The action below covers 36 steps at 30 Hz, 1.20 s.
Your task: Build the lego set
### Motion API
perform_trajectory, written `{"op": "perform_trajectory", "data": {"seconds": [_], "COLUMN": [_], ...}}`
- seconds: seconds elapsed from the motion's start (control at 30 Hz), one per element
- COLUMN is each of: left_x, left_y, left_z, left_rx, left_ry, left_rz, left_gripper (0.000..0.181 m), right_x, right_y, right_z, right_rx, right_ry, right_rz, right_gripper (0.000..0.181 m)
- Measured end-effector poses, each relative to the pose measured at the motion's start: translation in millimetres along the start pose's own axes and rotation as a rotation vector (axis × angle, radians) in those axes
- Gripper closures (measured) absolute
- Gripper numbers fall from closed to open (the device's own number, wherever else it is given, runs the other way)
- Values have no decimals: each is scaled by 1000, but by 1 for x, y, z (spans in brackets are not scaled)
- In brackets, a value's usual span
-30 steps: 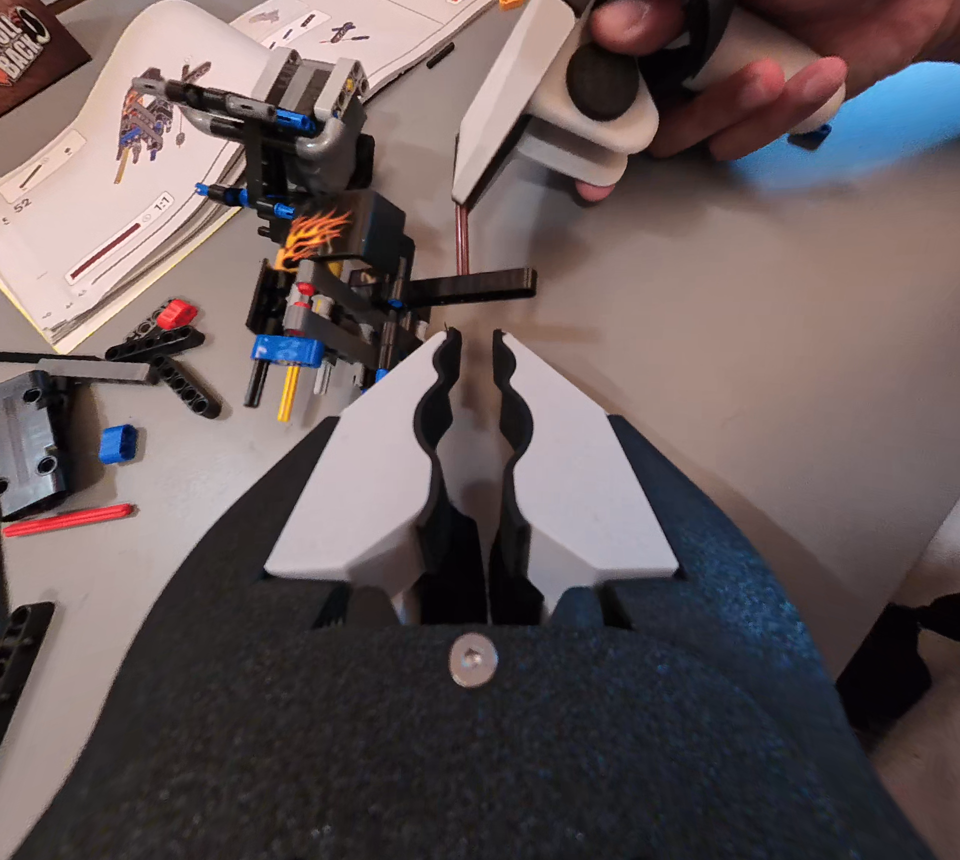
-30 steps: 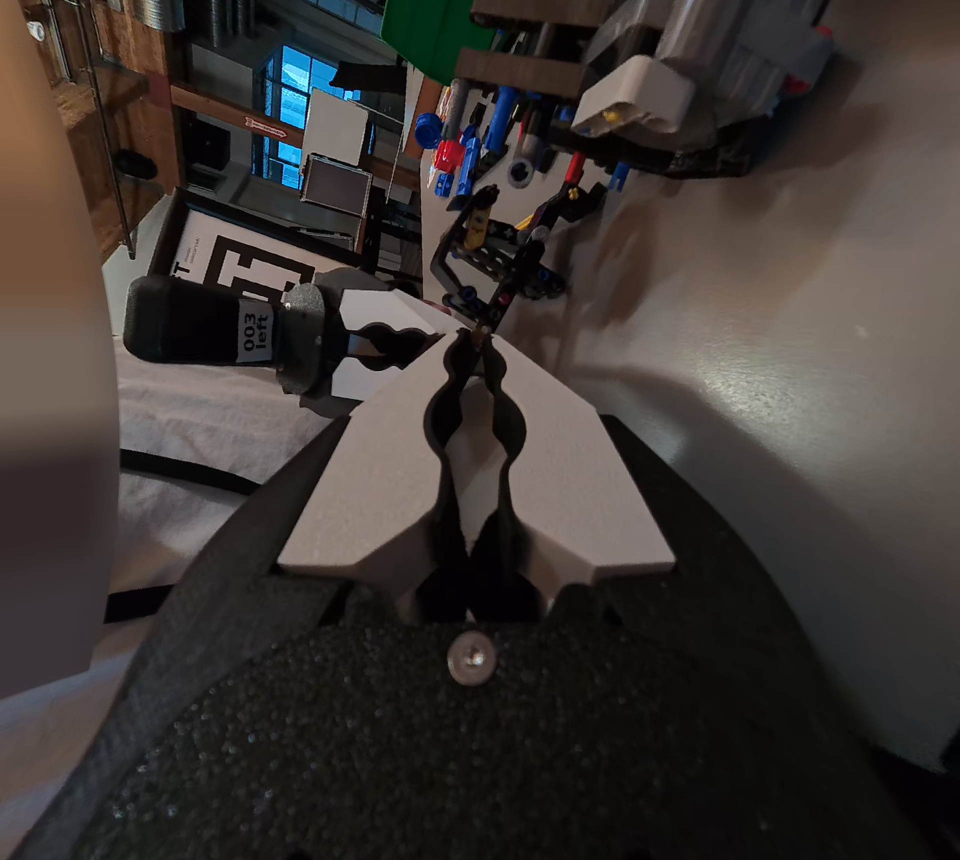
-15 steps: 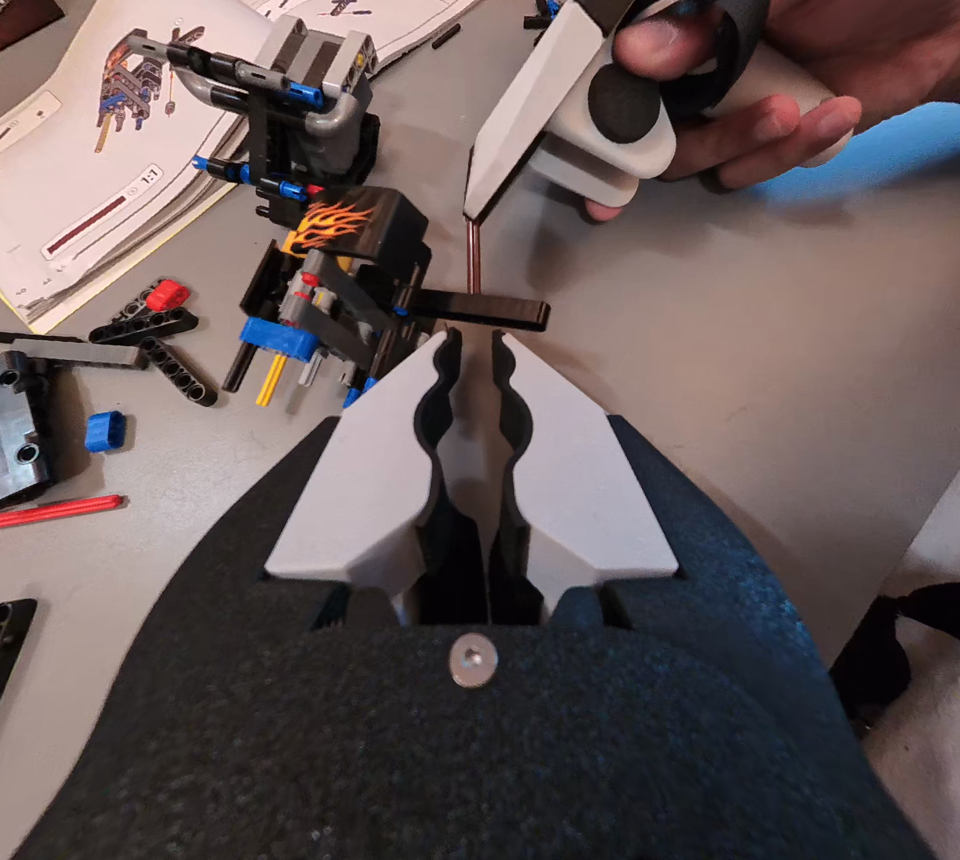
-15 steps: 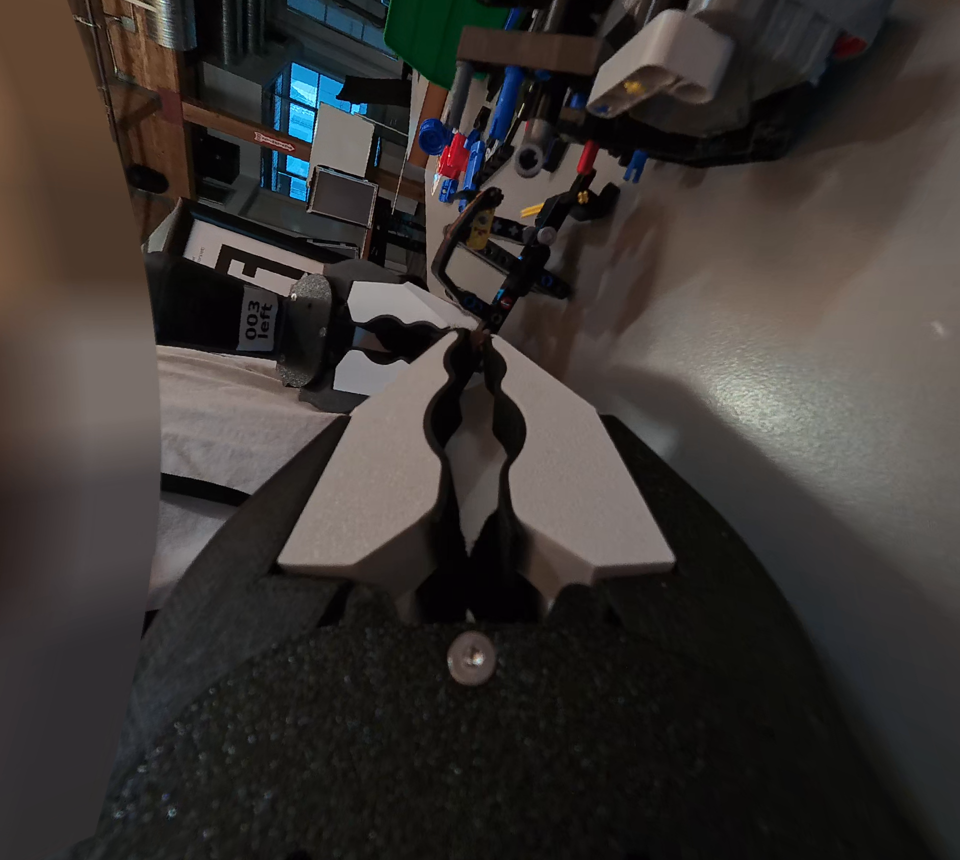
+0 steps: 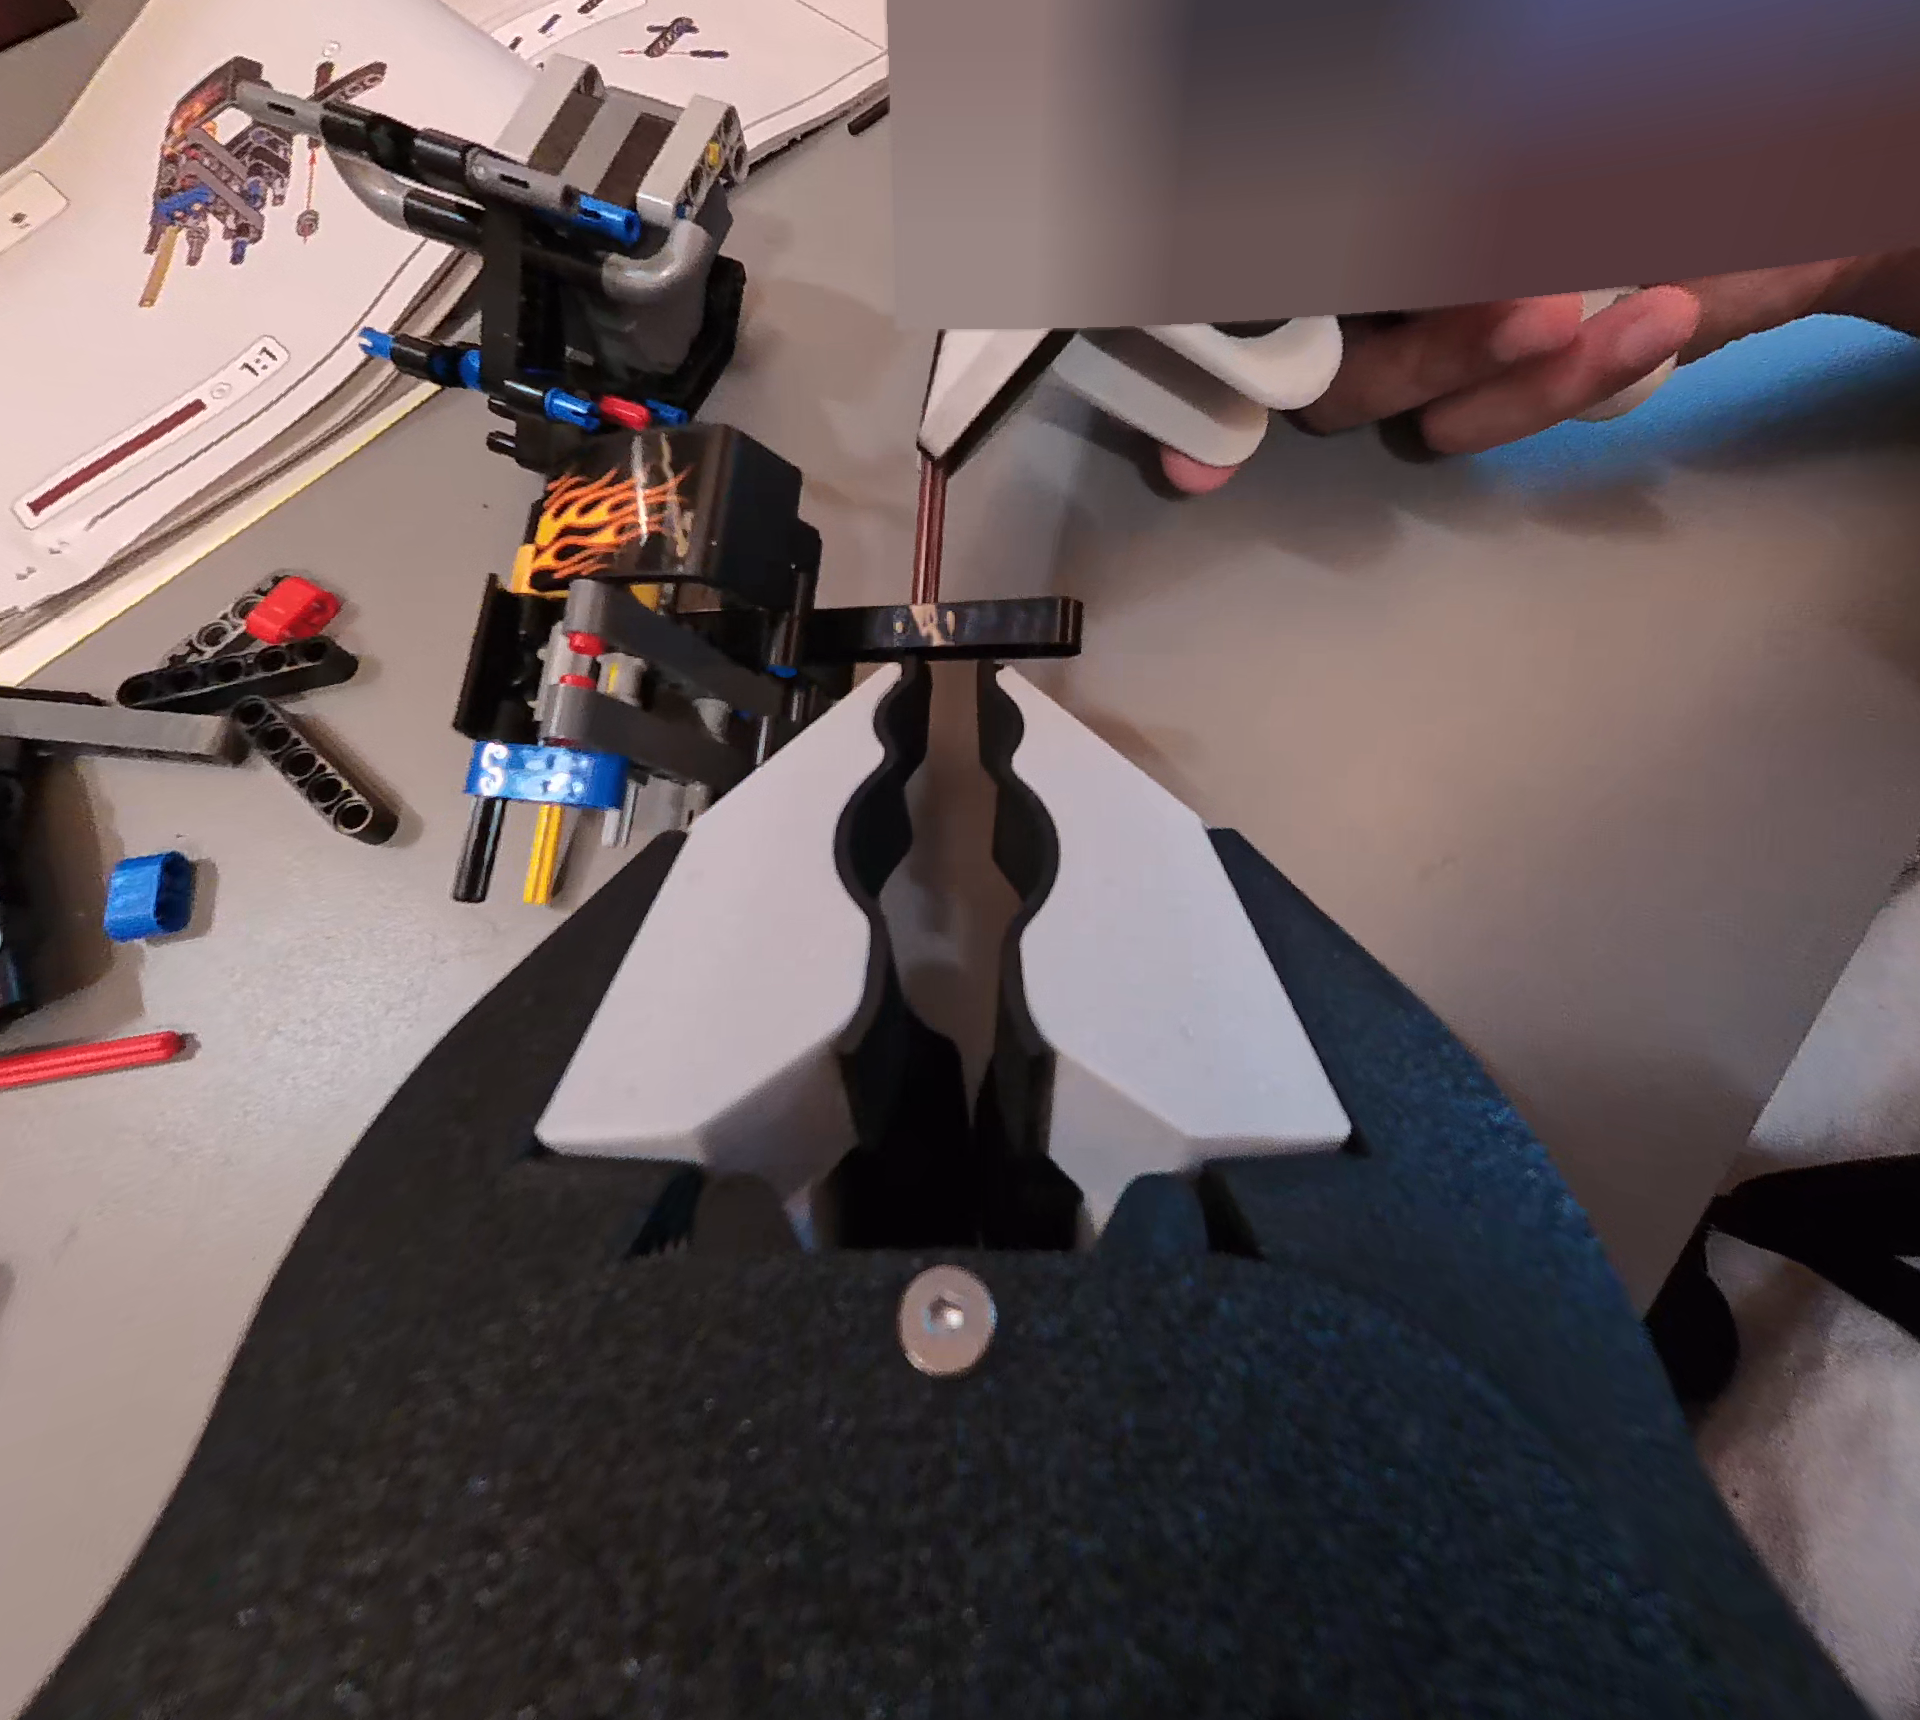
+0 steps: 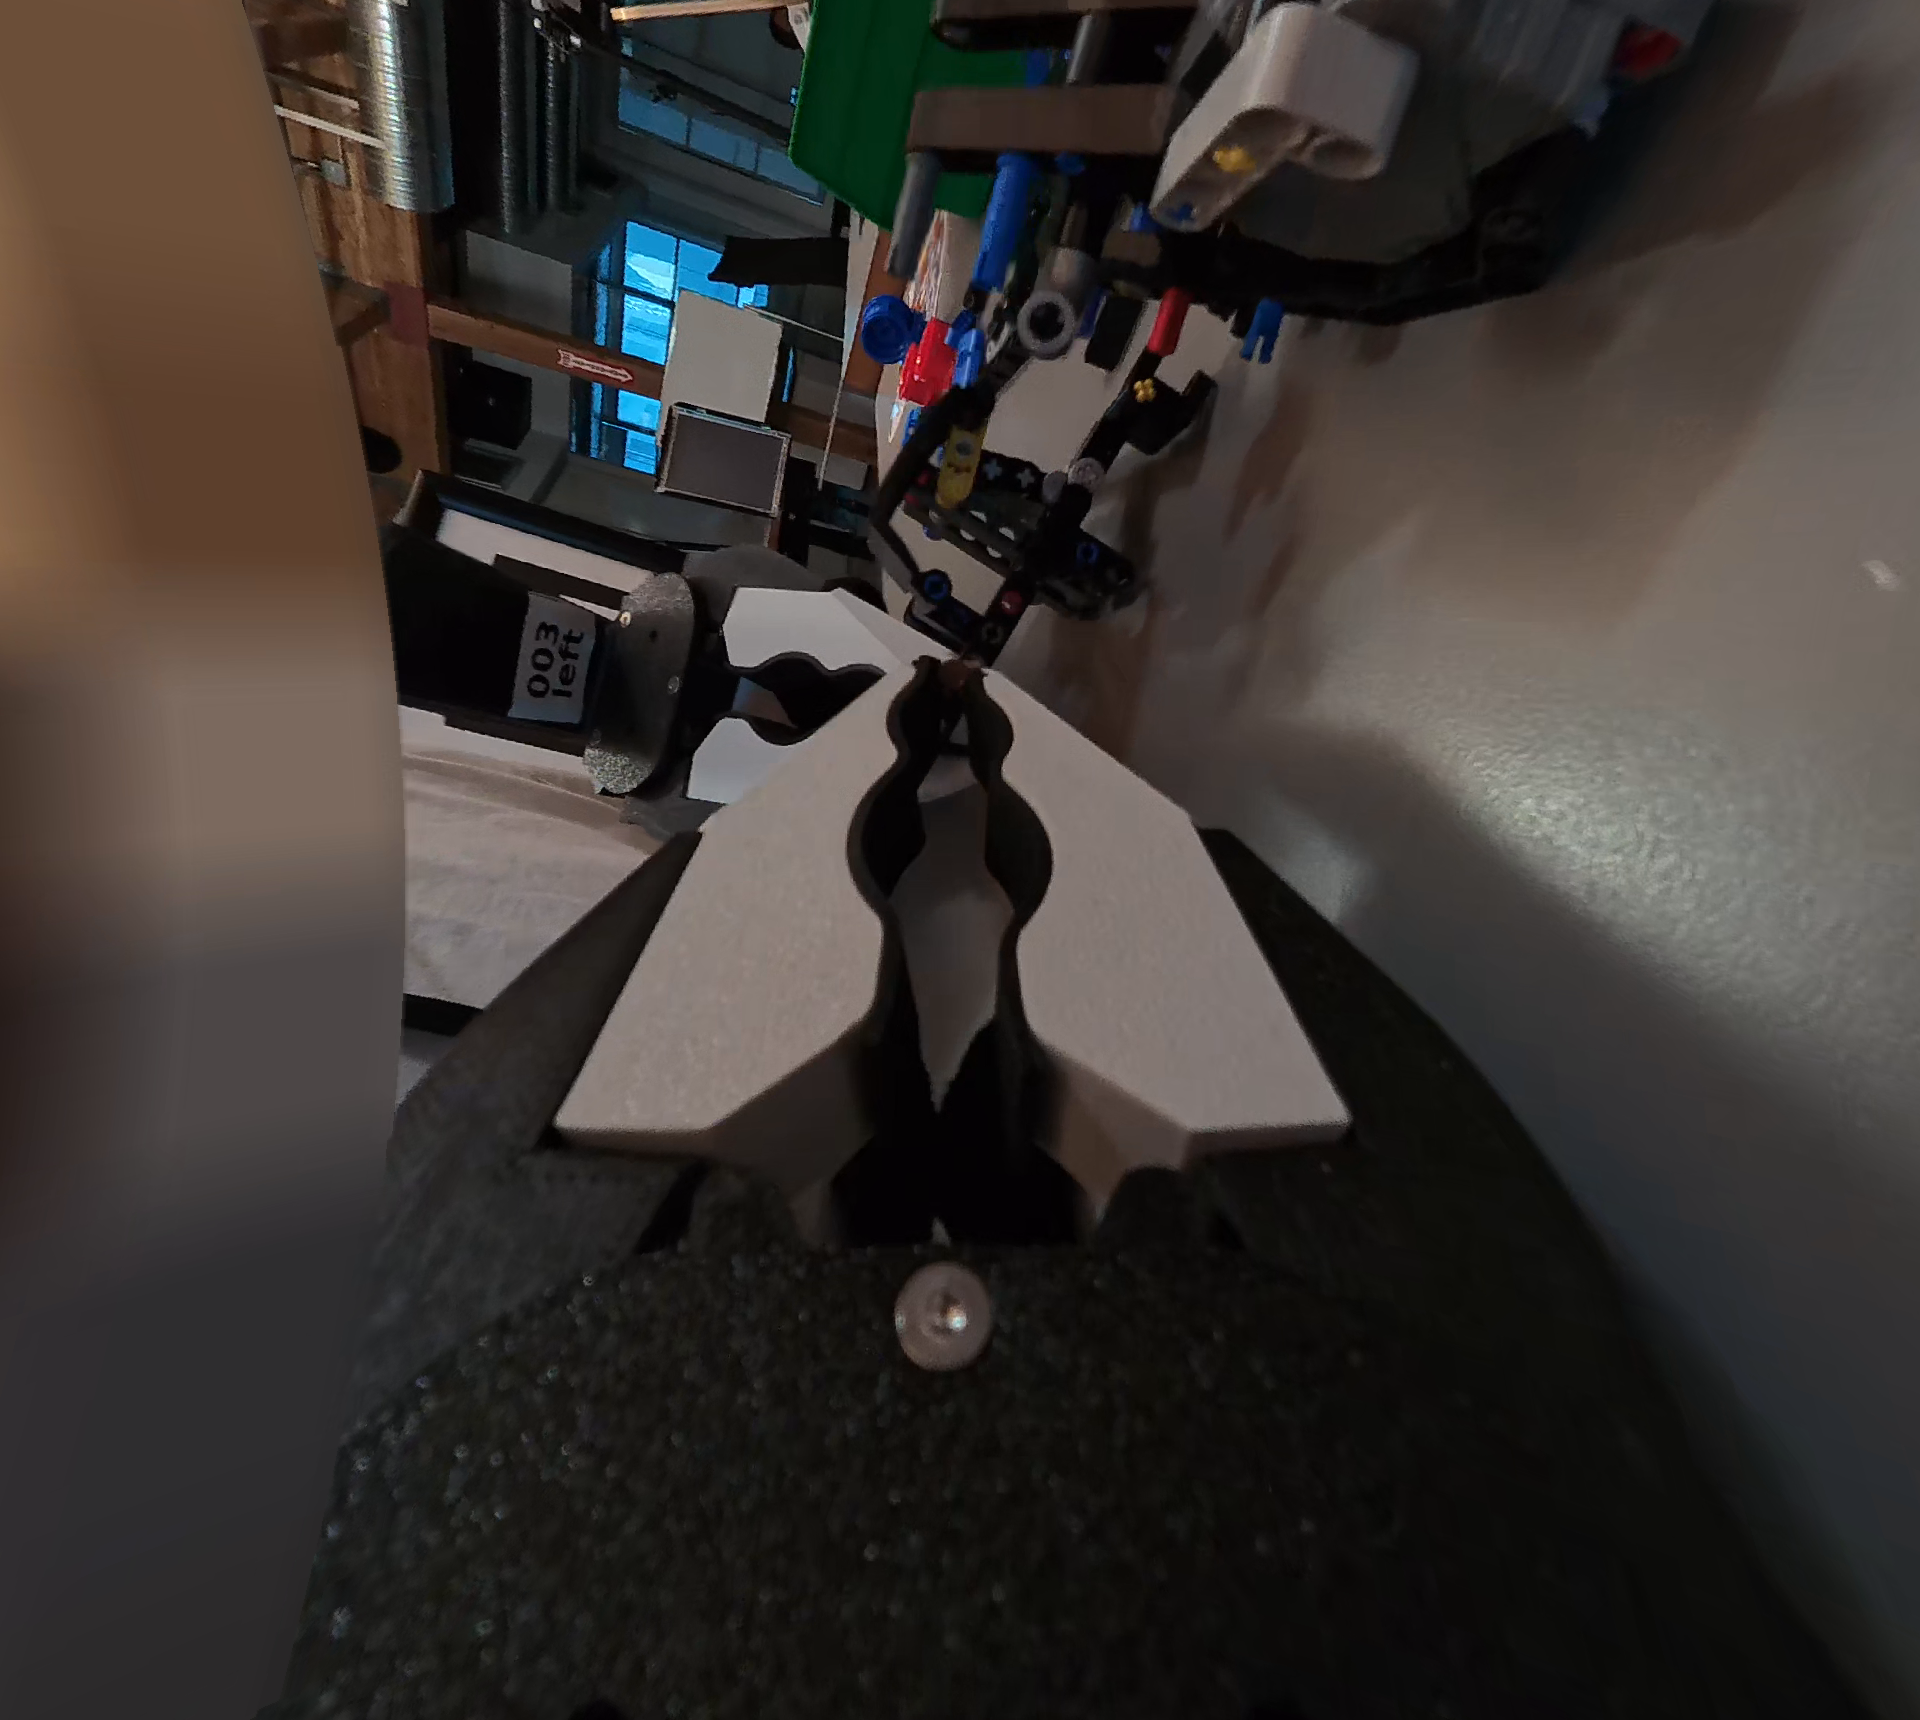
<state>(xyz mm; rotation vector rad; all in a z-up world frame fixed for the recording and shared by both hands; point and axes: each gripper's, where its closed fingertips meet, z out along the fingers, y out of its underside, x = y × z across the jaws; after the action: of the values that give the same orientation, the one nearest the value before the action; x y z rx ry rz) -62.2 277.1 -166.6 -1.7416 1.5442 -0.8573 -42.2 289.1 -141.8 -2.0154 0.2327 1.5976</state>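
Observation:
A black lego assembly with a flame sticker [image 5: 644, 527] lies on the grey table, with a black beam [image 5: 966, 626] sticking out to its right. My left gripper [image 5: 948, 678] sits just in front of that beam, its jaws a narrow gap apart and empty. My right gripper [image 5: 935, 444] comes down from above, shut on a thin dark red axle [image 5: 928, 527] whose lower end reaches the beam. In the right wrist view, the right gripper [image 6: 948, 671] pinches the axle end, pointing at the assembly [image 6: 1018, 517]; the left gripper [image 6: 800, 683] shows to the left.
A grey and black sub-assembly [image 5: 613, 216] stands behind, beside the open instruction booklet [image 5: 156, 320]. Loose parts lie to the left: a red piece [image 5: 291, 610], black beams [image 5: 301, 756], a blue connector [image 5: 151, 896] and a red axle [image 5: 94, 1057]. The table edge [image 5: 1766, 1047] runs to the right. The tips of both grippers are at nearly the same place.
My left gripper has moved up to the black beam. My right gripper has shifted slightly with the axle, which still stands at the beam.

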Motion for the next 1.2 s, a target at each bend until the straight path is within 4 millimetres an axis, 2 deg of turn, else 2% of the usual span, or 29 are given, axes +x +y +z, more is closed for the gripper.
{"op": "perform_trajectory", "data": {"seconds": [0.23, 0.43, 0.57, 0.77, 0.93, 1.03, 1.2], "left_x": [2, 3, 6, 7, -13, -24, -29], "left_y": [1, 0, 2, 4, 2, 8, 3], "left_z": [-3, -2, -4, -19, -44, -46, -44], "left_rx": [2, 5, 1, 34, 113, 91, 106], "left_ry": [56, 46, 52, 43, -30, -45, -36], "left_rz": [-73, -61, -60, -61, -60, -87, -60], "left_gripper": [172, 173, 165, 156, 159, 159, 160], "right_x": [-1, -2, -1, -1, -2, -2, -1], "right_y": [3, 3, 4, 4, 4, 5, 4], "right_z": [2, 2, 2, 3, 3, 3, 4], "right_rx": [-20, -28, -34, -37, -40, -43, -41], "right_ry": [-11, -14, -17, -17, -19, -18, -16], "right_rz": [12, 19, 21, 19, 20, 16, 15], "right_gripper": [179, 178, 178, 179, 178, 178, 178]}}
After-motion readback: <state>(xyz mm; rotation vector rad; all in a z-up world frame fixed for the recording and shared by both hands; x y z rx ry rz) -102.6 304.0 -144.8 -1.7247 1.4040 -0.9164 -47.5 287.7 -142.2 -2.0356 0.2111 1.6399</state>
